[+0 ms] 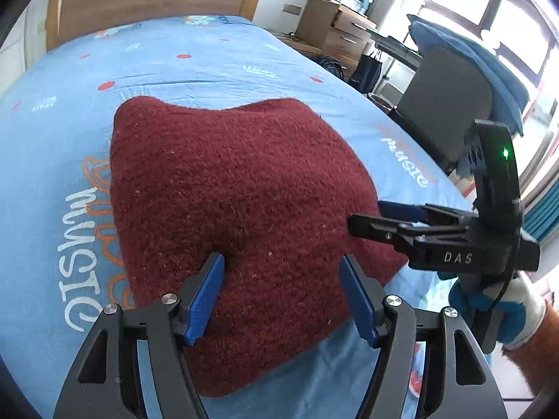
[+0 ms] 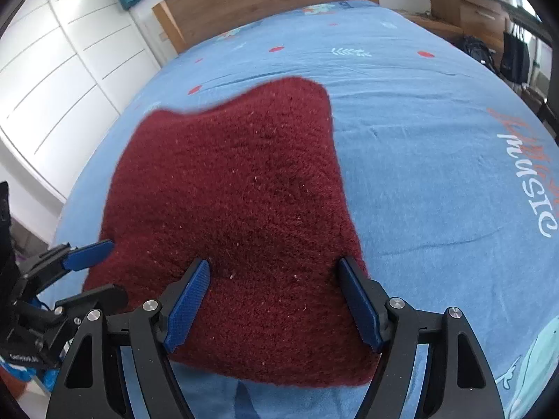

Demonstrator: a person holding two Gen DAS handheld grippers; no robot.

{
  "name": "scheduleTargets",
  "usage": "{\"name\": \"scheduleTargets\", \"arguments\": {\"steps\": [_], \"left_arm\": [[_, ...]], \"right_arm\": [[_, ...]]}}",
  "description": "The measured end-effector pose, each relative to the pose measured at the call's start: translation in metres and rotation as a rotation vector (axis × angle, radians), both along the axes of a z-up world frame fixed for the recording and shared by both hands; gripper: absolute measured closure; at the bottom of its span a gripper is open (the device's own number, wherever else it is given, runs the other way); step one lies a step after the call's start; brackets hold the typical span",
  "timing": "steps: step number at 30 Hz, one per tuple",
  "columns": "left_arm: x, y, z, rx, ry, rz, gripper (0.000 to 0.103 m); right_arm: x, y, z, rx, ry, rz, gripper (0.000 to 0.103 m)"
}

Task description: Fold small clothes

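One dark red knitted garment (image 1: 237,216) lies spread on the bed (image 1: 209,56), on its blue printed sheet. No other clothes to fold show in either view. It looks like a single flat layer with a wavy far edge, so I judge that little or no folding is done and the folds themselves are left.

The left gripper (image 1: 283,291) hangs over the near part of the garment with its jaws standing fairly wide; the cloth lies beyond and below them, and nothing is pinched between the blue pads. The right gripper (image 2: 274,296) is over the near right part, jaws wide as well, with the garment's right edge running just beside its right jaw. Neither holds anything.

Each gripper shows in the other's view, at the garment's side edge. A gloved hand (image 1: 503,310) carries the right one. Count: one garment, two grippers, one bed.
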State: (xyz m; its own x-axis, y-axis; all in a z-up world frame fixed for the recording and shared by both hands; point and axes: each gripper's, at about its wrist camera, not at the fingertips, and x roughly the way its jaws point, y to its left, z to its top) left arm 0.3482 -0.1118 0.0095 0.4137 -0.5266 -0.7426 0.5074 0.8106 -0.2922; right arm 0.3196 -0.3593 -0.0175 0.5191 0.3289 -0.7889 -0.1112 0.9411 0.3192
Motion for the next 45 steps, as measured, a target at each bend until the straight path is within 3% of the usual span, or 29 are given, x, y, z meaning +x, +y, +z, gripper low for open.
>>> {"name": "scheduleTargets", "arguments": {"steps": [3,7,11,18,19,23,26,28,31,34,40,45], "left_arm": [[-0.001,0.01,0.012,-0.03,-0.002,0.017,0.041],[0.003,0.032,0.025,-0.063,-0.009,0.088,0.029],[0.021,0.057,0.027,-0.11,0.02,0.183,0.022],[0.059,0.072,-0.008,-0.187,0.212,0.23,0.018],[0.061,0.07,-0.016,-0.206,0.238,0.22,0.013],[0.07,0.072,-0.04,-0.308,0.337,0.208,0.006],[0.076,0.077,-0.052,-0.419,0.382,0.205,0.01],[0.082,0.082,-0.053,-0.473,0.382,0.216,0.02],[0.082,0.099,-0.054,-0.57,0.406,0.237,0.034],[0.081,0.119,-0.038,-0.616,0.387,0.232,0.039],[0.077,0.172,0.009,-0.618,0.31,0.246,0.039],[0.057,0.204,0.012,-0.507,0.287,0.282,0.037]], "right_arm": [[-0.002,-0.004,0.008,0.001,-0.011,0.007,0.026],[-0.001,-0.02,0.022,0.013,-0.046,-0.043,0.025],[0.018,-0.03,0.02,0.063,-0.011,-0.062,0.025],[0.047,-0.028,-0.015,0.224,0.136,-0.006,0.02],[0.048,-0.028,-0.018,0.236,0.146,0.0,0.019],[0.055,-0.037,-0.046,0.407,0.229,0.034,0.018],[0.055,-0.042,-0.058,0.494,0.231,0.048,0.019],[0.056,-0.041,-0.062,0.534,0.222,0.068,0.031],[0.051,-0.03,-0.051,0.51,0.171,0.086,0.044],[0.039,-0.026,-0.035,0.533,0.118,0.085,0.05],[0.036,0.016,0.008,0.575,0.036,0.154,0.053],[0.039,0.06,0.002,0.565,0.059,0.205,0.052]]}}
